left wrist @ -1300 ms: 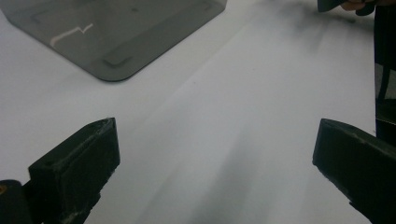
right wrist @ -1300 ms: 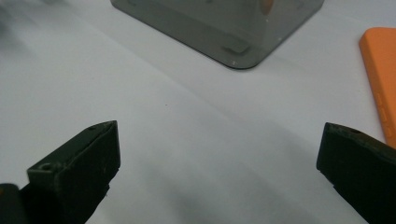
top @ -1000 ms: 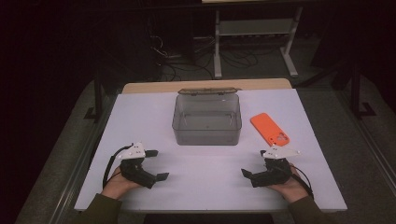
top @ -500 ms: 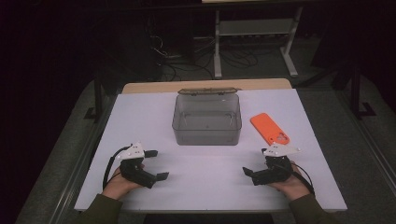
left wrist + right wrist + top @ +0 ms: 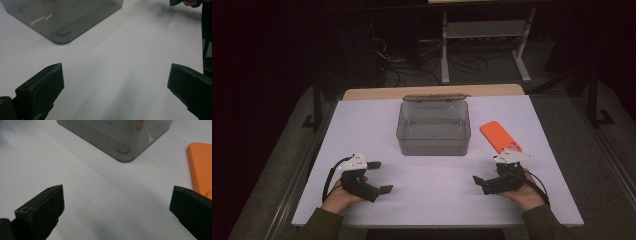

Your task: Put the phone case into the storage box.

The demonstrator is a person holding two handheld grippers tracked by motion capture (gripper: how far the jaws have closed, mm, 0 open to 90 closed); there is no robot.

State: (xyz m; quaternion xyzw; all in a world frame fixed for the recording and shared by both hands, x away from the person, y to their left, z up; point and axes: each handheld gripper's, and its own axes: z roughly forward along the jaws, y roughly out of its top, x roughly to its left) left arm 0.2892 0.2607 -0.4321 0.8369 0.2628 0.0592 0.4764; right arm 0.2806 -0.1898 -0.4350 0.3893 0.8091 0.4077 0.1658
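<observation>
While both tongs rest low on the white surface, nothing is held. Left tongs: lower left of the high view, jaws wide apart. Right tongs: lower right, jaws likewise wide. Grey see-through box: centre of the frame, apparently empty, though its tinted walls make this uncertain; lid propped open at the far edge. Orange phone case: flat, just right of the box, apart from it, near the right tongs.
</observation>
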